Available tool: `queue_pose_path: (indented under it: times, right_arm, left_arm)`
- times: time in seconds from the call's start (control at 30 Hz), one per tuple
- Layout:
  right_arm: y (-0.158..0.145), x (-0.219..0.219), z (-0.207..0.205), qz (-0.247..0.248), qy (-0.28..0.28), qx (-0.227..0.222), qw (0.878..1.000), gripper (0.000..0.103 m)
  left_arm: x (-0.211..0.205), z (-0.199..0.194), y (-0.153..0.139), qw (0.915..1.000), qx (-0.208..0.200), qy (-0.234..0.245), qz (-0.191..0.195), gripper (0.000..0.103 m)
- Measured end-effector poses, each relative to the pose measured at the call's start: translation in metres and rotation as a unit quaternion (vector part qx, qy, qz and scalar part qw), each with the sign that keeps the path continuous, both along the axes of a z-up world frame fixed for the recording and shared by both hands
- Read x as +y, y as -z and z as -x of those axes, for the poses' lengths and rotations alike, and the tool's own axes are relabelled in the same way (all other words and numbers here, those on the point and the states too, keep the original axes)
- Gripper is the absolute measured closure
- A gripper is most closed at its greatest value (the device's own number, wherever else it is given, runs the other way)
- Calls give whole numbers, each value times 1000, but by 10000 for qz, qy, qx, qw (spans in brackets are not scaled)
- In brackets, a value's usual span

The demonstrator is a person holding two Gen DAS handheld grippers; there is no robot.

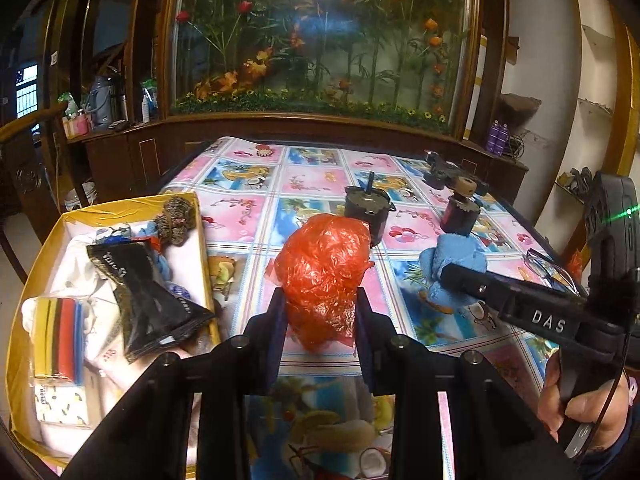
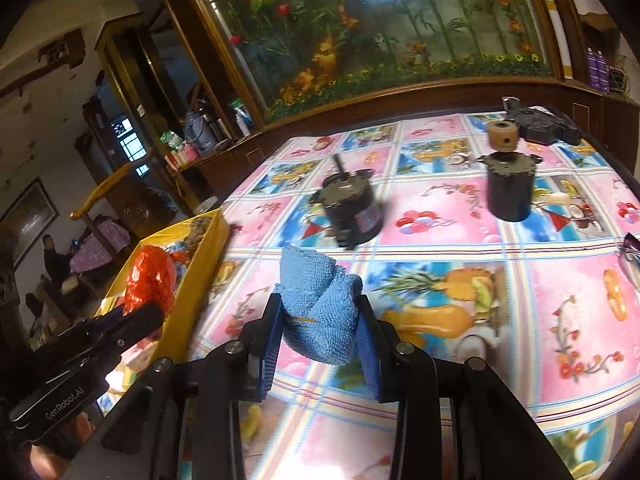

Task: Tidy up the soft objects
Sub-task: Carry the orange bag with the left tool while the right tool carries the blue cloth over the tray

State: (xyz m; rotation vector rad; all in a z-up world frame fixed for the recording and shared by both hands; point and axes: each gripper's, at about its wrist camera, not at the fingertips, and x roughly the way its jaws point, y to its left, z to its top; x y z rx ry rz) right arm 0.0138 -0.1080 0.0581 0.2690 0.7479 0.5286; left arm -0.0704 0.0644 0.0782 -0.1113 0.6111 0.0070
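Behind a bench (image 1: 320, 184) draped in a bright cartoon-print cloth, a glass case of artificial flowers (image 1: 320, 40) fills the wall of a dim, wood-panelled room. At centre, the left hand-held gripper (image 1: 320, 320) is closed on a crumpled red plastic bag (image 1: 324, 268), held clear of the cloth, while the right hand-held gripper (image 2: 320, 328) pinches a bunched blue towel (image 2: 320, 312) between its blue pads, also lifted off the surface. A yellow cardboard box (image 1: 202, 240) sits at the bench's left edge, directly to the left of the left gripper and near it; the right gripper is farther away, with the left gripper between it and the box, so the red bag appears better placed to go in first. The box's long axis runs away from the camera, roughly parallel to the gripper's fingers, so the coming move looks like a short sideways carry over the near wall. Already inside are a striped stack of sponges (image 1: 58, 340), a black foil pouch (image 1: 148, 300), white cloth, something blue and a metal scouring pad (image 1: 176, 216) at the far end. Left on the bench, beyond both grippers, are two dark electric motors (image 2: 352, 212), one (image 2: 510, 188) capped with a tan coupling, a black device (image 2: 540, 124) at the far edge and a pair of glasses (image 1: 548, 268) to the right; none is soft.
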Motion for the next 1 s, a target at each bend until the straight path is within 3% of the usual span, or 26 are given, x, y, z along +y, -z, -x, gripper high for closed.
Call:
queue_pose_path:
  times: [0.43, 1.0]
  right_arm:
    - [-7, 91, 22, 87, -909, -56, 9958, 65]
    - [-7, 170, 37, 294, -1694, -61, 9851, 64]
  left_arm:
    - [55, 20, -7, 9982, -150, -561, 151, 73]
    - [151, 45, 23, 9865, 152, -1547, 510, 73]
